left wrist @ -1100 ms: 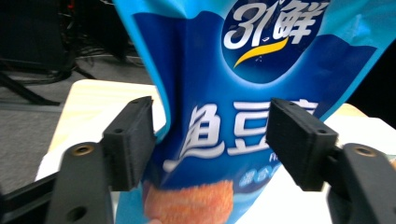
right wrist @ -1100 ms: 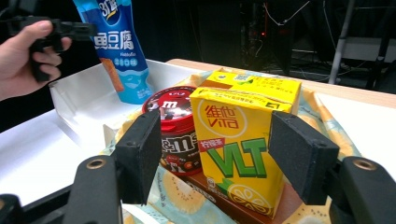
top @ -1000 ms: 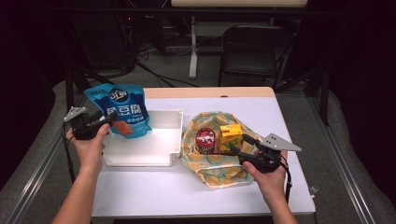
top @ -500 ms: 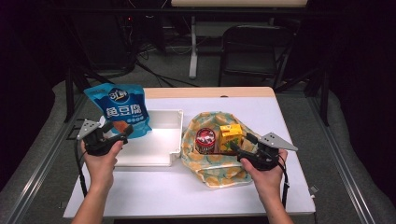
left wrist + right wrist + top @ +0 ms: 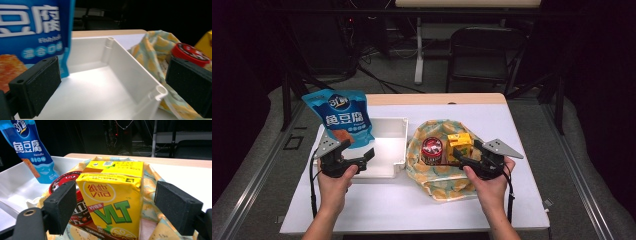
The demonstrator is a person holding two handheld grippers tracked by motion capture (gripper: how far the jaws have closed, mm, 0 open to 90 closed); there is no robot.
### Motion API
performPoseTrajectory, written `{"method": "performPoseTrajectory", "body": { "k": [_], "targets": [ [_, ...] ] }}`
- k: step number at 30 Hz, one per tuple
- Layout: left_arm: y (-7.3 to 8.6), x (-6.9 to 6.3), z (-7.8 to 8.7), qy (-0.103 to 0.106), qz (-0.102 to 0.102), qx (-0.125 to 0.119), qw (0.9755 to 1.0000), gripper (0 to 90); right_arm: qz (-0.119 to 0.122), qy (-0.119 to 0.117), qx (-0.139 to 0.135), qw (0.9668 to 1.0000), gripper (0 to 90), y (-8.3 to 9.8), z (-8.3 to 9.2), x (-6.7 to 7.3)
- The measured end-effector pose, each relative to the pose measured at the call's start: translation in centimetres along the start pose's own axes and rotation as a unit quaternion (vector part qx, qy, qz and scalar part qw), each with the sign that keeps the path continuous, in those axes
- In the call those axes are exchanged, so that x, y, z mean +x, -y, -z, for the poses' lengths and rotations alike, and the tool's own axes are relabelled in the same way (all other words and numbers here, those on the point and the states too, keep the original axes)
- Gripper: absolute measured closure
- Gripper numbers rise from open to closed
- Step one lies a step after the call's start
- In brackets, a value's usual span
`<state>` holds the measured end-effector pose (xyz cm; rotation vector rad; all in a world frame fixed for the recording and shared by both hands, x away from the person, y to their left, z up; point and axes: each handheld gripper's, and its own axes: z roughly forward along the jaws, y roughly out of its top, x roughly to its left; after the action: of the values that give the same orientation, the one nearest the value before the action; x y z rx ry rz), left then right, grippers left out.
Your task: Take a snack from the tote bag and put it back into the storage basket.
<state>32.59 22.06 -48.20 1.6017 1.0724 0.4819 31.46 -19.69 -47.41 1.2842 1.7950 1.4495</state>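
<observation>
The left gripper (image 5: 354, 161) has just let go of the blue pouch (image 5: 343, 120) and slid back toward the tray's (image 5: 387, 150) near edge; its jaws have just been opening and now stand wide with nothing between them. The pouch is left standing upright against the tray's wall at 9 o'clock, so that item looks delivered. The right gripper (image 5: 466, 159) has also just been opening its jaws; they now straddle the yellow carton (image 5: 113, 195) without touching it, so the carton is probably next. It stands on the cloth (image 5: 439, 175) at 3 o'clock from the tray, touching the red-lidded jar (image 5: 432, 150). The pouch is glossy, crinkly film; the tray hard white plastic with rounded corner posts; the carton a creased, waxy box; the cloth soft and patterned.
</observation>
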Motion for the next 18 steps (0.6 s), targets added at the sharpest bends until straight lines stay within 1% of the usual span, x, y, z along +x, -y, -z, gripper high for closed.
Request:
{"method": "performPoseTrajectory", "body": {
  "k": [4, 6, 7, 9, 11, 15, 16, 18],
  "targets": [
    [-0.1, -0.7, 0.0, 0.012, -0.004, -0.004, 0.9999, 0.0, 0.003, 0.005, 0.002, 1.0, 17.3, -0.1, -0.4, 0.4],
    [-0.1, -1.0, 0.0, 0.02, -0.005, -0.002, 0.9998, 0.0, 0.003, 0.007, 0.003, 1.0, 16.7, -0.1, -0.7, 0.6],
    [-0.1, -1.2, -0.1, 0.025, -0.009, 0.0, 0.9997, 0.0, 0.003, 0.01, 0.004, 0.9999, 16.4, -0.1, -0.8, 0.7],
    [0.0, -1.6, -0.3, 0.027, -0.011, 0.004, 0.9996, 0.0, 0.001, 0.014, 0.001, 0.9999, 16.3, -0.1, -1.0, 0.7],
    [0.1, -2.1, -0.7, 0.028, -0.021, 0.01, 0.9994, 0.1, 0.002, 0.021, 0.004, 0.9998, 16.4, -0.2, -1.1, 0.8],
    [0.2, -2.9, -1.3, 0.032, -0.025, 0.014, 0.9991, 0.0, -0.004, 0.025, 0.007, 0.9997, 16.6, 0.2, -1.6, 0.9],
    [0.2, -3.0, -1.4, 0.03, -0.025, 0.014, 0.9991, 0.0, -0.004, 0.024, 0.012, 0.9996, 16.6, 0.3, -1.8, 0.9],
    [0.2, -3.1, -1.6, 0.035, -0.02, 0.013, 0.9991, 0.0, -0.003, 0.025, 0.017, 0.9995, 16.5, 0.5, -2.2, 0.9]
  ]
}}
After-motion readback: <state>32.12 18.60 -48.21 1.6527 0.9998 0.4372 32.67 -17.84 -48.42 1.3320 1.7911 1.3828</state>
